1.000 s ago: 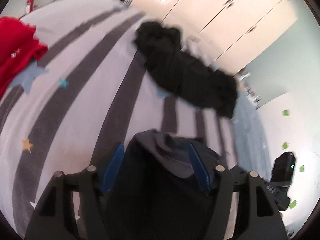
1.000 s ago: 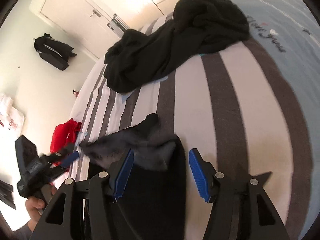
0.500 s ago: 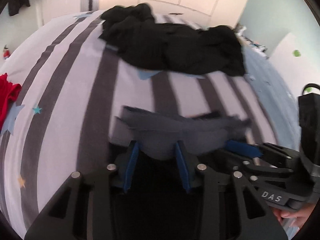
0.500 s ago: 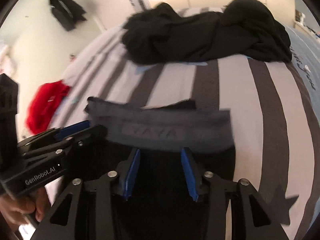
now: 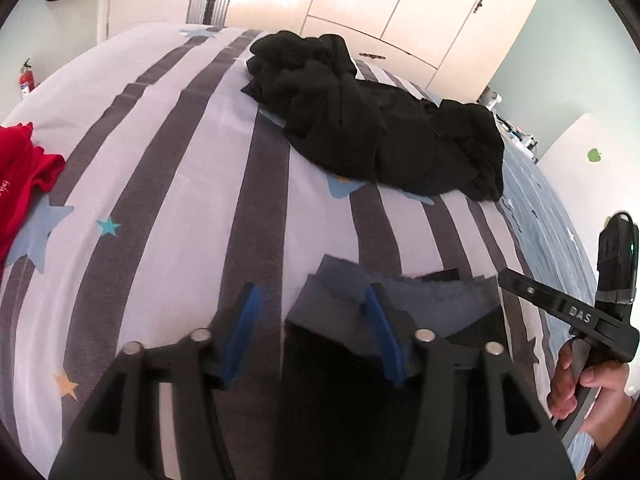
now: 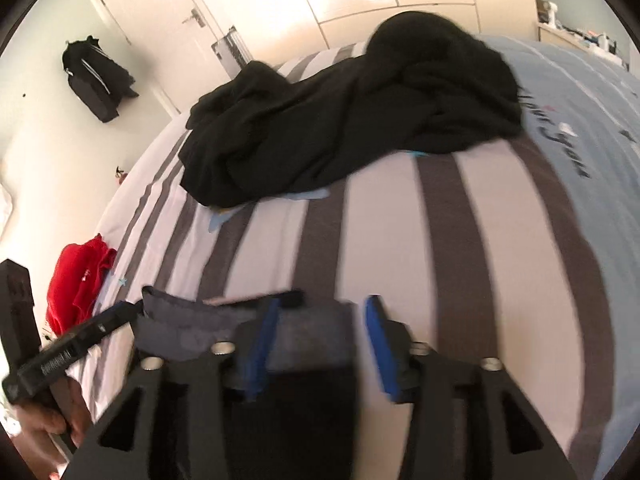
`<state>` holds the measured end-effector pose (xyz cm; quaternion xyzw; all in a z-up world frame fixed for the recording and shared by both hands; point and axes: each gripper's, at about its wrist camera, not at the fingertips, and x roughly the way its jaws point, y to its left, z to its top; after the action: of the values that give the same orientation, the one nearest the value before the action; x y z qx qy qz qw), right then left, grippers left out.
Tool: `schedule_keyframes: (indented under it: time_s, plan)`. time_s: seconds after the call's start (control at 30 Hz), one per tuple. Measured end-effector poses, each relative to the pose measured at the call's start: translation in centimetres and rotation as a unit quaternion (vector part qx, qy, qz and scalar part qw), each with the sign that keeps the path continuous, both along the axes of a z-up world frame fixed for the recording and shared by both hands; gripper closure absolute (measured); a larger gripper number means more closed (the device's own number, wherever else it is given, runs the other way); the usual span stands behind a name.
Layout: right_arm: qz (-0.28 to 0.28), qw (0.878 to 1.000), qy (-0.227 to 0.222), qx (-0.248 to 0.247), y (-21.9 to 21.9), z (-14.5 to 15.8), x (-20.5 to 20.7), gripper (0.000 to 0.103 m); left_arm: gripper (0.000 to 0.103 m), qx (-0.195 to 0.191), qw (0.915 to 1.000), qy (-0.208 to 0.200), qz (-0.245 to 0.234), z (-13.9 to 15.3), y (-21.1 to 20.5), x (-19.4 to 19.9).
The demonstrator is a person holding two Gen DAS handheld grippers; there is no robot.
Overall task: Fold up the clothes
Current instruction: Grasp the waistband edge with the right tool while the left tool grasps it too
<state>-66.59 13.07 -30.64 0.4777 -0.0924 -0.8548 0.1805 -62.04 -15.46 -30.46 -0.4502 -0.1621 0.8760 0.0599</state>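
Both my left gripper (image 5: 312, 330) and right gripper (image 6: 318, 346) stand released, the grey garment (image 5: 420, 300) lying flat between and beneath their jaws. Beyond them the black heap (image 5: 372, 120) sits crumpled, wanting folding; how folded the grey piece is, I cannot tell

A wide bed (image 5: 168, 168) fills the room, its cover white with broad grey stripes and scattered blue and orange stars; along one side lies a pale blue quilt (image 6: 592, 92) with dark script. Behind it runs a cream wardrobe (image 5: 420, 8) with small dark handles, glowing in warm light. A white door (image 6: 160, 20) stands beside a wall where a black jacket (image 6: 98, 80) hangs. A red extinguisher (image 5: 26, 80) sits low by the pale wall.
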Motion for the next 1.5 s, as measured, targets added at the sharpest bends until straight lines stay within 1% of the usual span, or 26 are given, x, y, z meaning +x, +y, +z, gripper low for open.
schedule_keyframes:
  time_s: [0.1, 0.23, 0.3, 0.4, 0.47, 0.5, 0.53, 0.6, 0.63, 0.67, 0.7, 0.73, 0.8, 0.97, 1.03, 1.1, 1.17, 1.33, 1.37, 1.4, 1.43, 1.5]
  plan:
    - [0.017, 1.000, -0.017, -0.006, 1.3, -1.3, 0.7, 0.056, 0.050, 0.021, 0.9996, -0.008, -0.016, -0.6, -0.2, -0.9]
    - [0.042, 0.999, -0.025, -0.008, 0.8, -2.4, 1.1, 0.056, 0.050, 0.055, 0.9978, -0.020, -0.031, -1.3, 0.2, -1.8]
    - [0.048, 0.998, -0.027, -0.006, 0.5, -2.8, 0.8, 0.054, 0.050, 0.055, 0.9979, -0.019, -0.029, -1.2, 0.3, -1.9]
    - [0.033, 0.999, -0.032, -0.020, 0.6, -3.3, 0.6, 0.054, 0.050, 0.053, 0.9981, -0.017, -0.025, -1.1, 0.3, -2.0]
    - [0.026, 0.999, -0.036, -0.029, 0.8, -3.4, 0.3, 0.057, 0.056, 0.052, 0.9983, -0.016, -0.023, -1.0, 0.4, -2.1]
    - [0.028, 0.999, -0.035, -0.028, 0.8, -3.4, 0.2, 0.062, 0.061, 0.051, 0.9983, -0.015, -0.022, -1.0, 0.4, -2.1]
    - [0.030, 0.999, -0.034, -0.026, 0.8, -3.3, 0.0, 0.070, 0.063, 0.051, 0.9984, -0.014, -0.021, -0.9, 0.4, -2.1]
    - [0.039, 0.998, -0.034, -0.019, 0.5, -3.2, -0.1, 0.080, 0.069, 0.050, 0.9985, -0.013, -0.019, -0.8, 0.4, -2.2]
    - [0.045, 0.998, -0.032, -0.014, 0.2, -3.2, -0.2, 0.083, 0.074, 0.049, 0.9986, -0.012, -0.018, -0.8, 0.5, -2.3]
    - [0.050, 0.998, -0.029, -0.007, 0.1, -3.2, -0.3, 0.085, 0.076, 0.049, 0.9986, -0.012, -0.017, -0.8, 0.5, -2.3]
    - [0.051, 0.998, -0.028, -0.006, 0.2, -3.1, -0.4, 0.090, 0.083, 0.048, 0.9987, -0.011, -0.016, -0.7, 0.5, -2.3]
    - [0.047, 0.998, -0.028, -0.006, 0.2, -3.0, -0.4, 0.093, 0.101, 0.048, 0.9987, -0.010, -0.014, -0.7, 0.5, -2.4]
    - [0.038, 0.999, -0.022, -0.009, 0.4, -2.4, -0.2, 0.095, 0.101, 0.046, 0.9988, -0.009, -0.012, -0.6, 0.5, -2.4]
    - [0.025, 1.000, 0.007, -0.015, 0.1, 0.0, 0.2, 0.096, 0.101, 0.025, 0.9996, -0.002, -0.015, 0.3, 0.5, -3.0]
    - [0.029, 0.999, 0.014, -0.016, -0.3, 0.5, 0.0, 0.096, 0.101, 0.016, 0.9997, 0.001, -0.016, 0.7, 0.5, -3.2]
    - [0.034, 0.999, 0.014, -0.008, -0.7, 0.4, -0.4, 0.096, 0.101, 0.009, 0.9999, 0.003, -0.012, 0.9, 0.4, -3.4]
    - [0.034, 0.999, 0.010, 0.000, -1.0, 0.0, -0.9, 0.096, 0.101, 0.013, 0.9999, 0.002, -0.001, 0.7, 0.2, -3.8]
    - [0.025, 0.999, -0.011, 0.020, -1.1, -1.8, -1.9, 0.096, 0.102, 0.021, 0.9997, -0.009, -0.013, 0.2, -0.4, -3.4]
    - [0.024, 0.999, -0.017, 0.019, -0.9, -2.2, -1.9, 0.096, 0.101, 0.022, 0.9996, -0.011, -0.016, 0.0, -0.5, -3.3]
    - [0.026, 0.999, -0.017, 0.017, -0.8, -2.3, -1.8, 0.096, 0.095, 0.024, 0.9995, -0.014, -0.018, -0.1, -0.6, -3.2]
    - [0.028, 0.999, -0.017, 0.014, -0.7, -2.4, -1.7, 0.096, 0.092, 0.025, 0.9993, -0.016, -0.021, -0.2, -0.7, -3.1]
    - [0.033, 0.999, -0.020, 0.009, -0.5, -2.3, -1.7, 0.095, 0.091, 0.028, 0.9990, -0.021, -0.026, -0.4, -1.0, -2.9]
